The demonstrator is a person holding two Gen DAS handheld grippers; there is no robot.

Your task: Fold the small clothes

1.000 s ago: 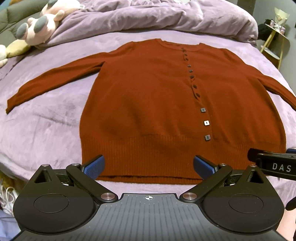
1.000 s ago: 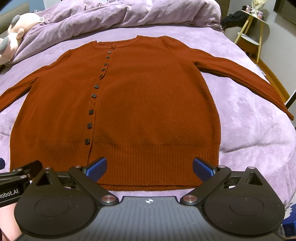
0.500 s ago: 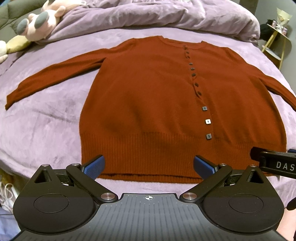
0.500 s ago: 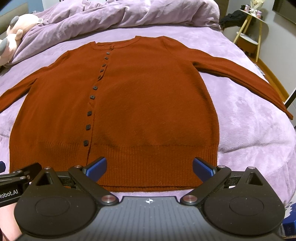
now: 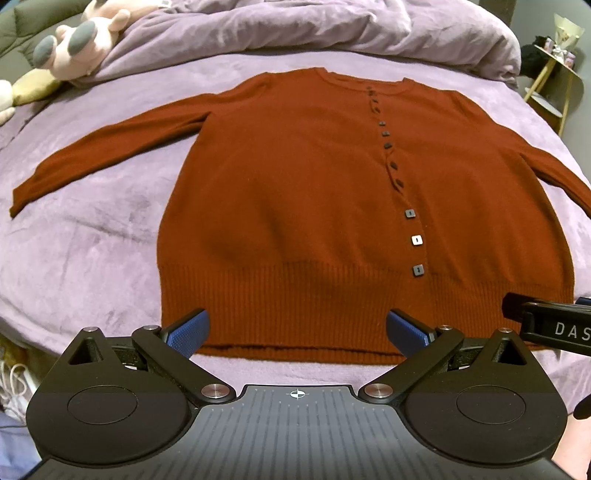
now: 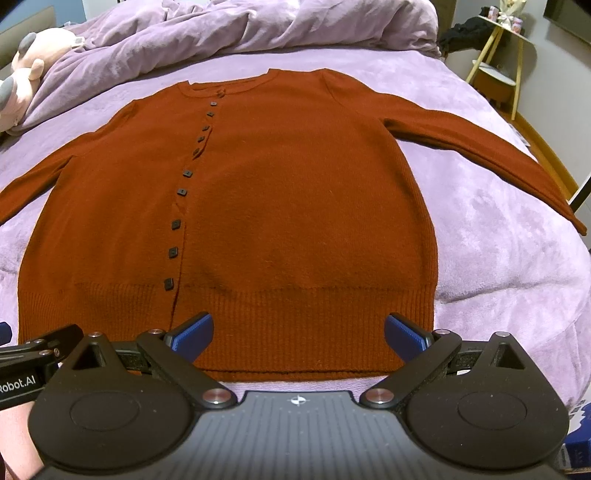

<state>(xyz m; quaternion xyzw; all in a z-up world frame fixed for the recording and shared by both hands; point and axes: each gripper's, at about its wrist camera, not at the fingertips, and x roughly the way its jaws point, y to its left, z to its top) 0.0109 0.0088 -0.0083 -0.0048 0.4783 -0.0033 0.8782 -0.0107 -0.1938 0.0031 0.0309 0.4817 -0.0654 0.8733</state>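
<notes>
Purple bedspread (image 5: 92,236); right hand-held gripper (image 5: 546,325) reads "DAS", left hand-held gripper (image 6: 33,354) "Robot.AI".

Dim, warm indoor light from above, soft shadows under the cardigan (image 5: 295,206) hem and along the bedspread (image 5: 92,229) folds, strong fisheye bending at the edges, dark corner vignetting, centre sharp, near gripper bodies slightly soft.

In the left wrist view the cardigan (image 5: 295,206) now sits slightly higher in the frame, with more purple bedcover (image 5: 74,258) visible below its hem, and the plush toy (image 5: 85,33) sits nearer the top left corner.
</notes>
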